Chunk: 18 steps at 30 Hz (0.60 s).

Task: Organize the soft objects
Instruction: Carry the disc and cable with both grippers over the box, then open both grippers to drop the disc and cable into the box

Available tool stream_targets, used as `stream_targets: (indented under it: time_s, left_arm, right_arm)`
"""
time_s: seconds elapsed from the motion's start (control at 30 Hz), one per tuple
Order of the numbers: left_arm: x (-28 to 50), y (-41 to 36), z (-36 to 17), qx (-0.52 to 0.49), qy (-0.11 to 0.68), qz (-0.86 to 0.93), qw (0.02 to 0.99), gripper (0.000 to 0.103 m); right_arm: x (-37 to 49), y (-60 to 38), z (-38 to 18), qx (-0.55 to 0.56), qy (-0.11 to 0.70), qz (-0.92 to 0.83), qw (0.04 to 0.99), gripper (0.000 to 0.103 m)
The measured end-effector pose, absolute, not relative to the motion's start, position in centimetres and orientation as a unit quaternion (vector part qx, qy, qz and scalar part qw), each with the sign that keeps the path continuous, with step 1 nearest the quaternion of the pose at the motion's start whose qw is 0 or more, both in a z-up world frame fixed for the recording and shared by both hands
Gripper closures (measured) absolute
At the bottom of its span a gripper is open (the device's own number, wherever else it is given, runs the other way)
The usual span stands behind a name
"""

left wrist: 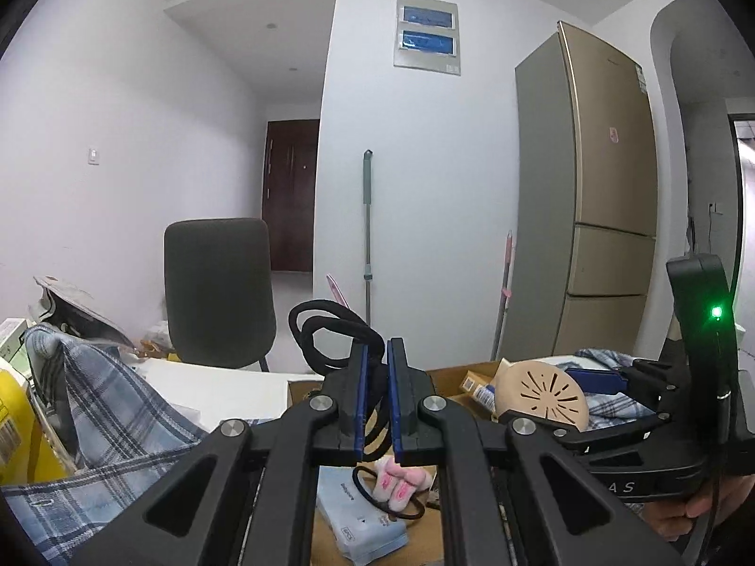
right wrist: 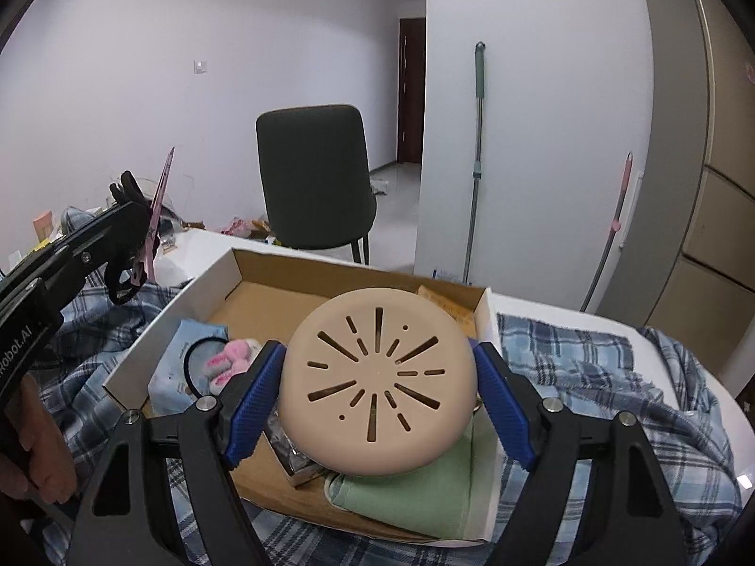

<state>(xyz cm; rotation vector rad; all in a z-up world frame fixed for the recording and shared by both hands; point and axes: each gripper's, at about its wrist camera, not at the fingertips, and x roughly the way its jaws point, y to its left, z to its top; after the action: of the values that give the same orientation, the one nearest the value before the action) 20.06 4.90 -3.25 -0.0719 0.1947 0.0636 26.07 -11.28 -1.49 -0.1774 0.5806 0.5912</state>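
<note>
Your left gripper (left wrist: 377, 396) is clenched on a bundle of black hair ties (left wrist: 330, 335), whose loops stick up and out past the fingertips; it hangs above the left part of the cardboard box (right wrist: 226, 278). Your right gripper (right wrist: 377, 396) grasps a beige round case (right wrist: 377, 382) with slots cut in a sunburst pattern, its blue pads (right wrist: 255, 396) pressing on the left and right edges, jaws standing wide around it. The case is held just over the middle of the box.

Inside the box, at the left, lies a light blue packet (right wrist: 188, 353) with a black hair tie (right wrist: 193, 358) looped on it and a small pink plush piece (right wrist: 226, 363) beside that. At the near side a folded green cloth (right wrist: 424, 486) lies under the case, and a dark foil-wrapped item (right wrist: 292, 453) shows next to it. A tan flat package (right wrist: 448, 306) sits in the far right corner.

The box rests on blue plaid cloth (right wrist: 590, 377) spread over a white table (right wrist: 198, 250). A dark chair (right wrist: 311, 174) stands behind the table
</note>
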Motion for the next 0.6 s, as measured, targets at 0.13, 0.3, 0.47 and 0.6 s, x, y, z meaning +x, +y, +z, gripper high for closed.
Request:
stream_targets:
  time_s: [0.13,0.3,0.47,0.6]
  left_arm:
    - [20.4,4.5,-3.5,-0.028,0.107,0.029,0.993,0.095]
    - [20.8,4.5,-3.7,-0.032,0.115,0.020,0.993,0.095]
    - [21.0,4.6,-3.8,-0.031,0.121,0.019,0.992,0.095]
    - [21.4,4.4,-4.0,-0.022,0.134,0.031,0.990,0.095]
  right_arm:
    - [26.4,-10.9,-2.1,-0.092,0.287,0.291,0.908,0.022]
    - [27.0,-10.7,-2.8,-0.092,0.303,0.287,0.904,0.020]
    - [26.6,-10.7,-2.8,-0.097,0.299,0.285,0.905,0.019]
    - [26.4,-10.7,-2.9,-0.100,0.297,0.284,0.906,0.015]
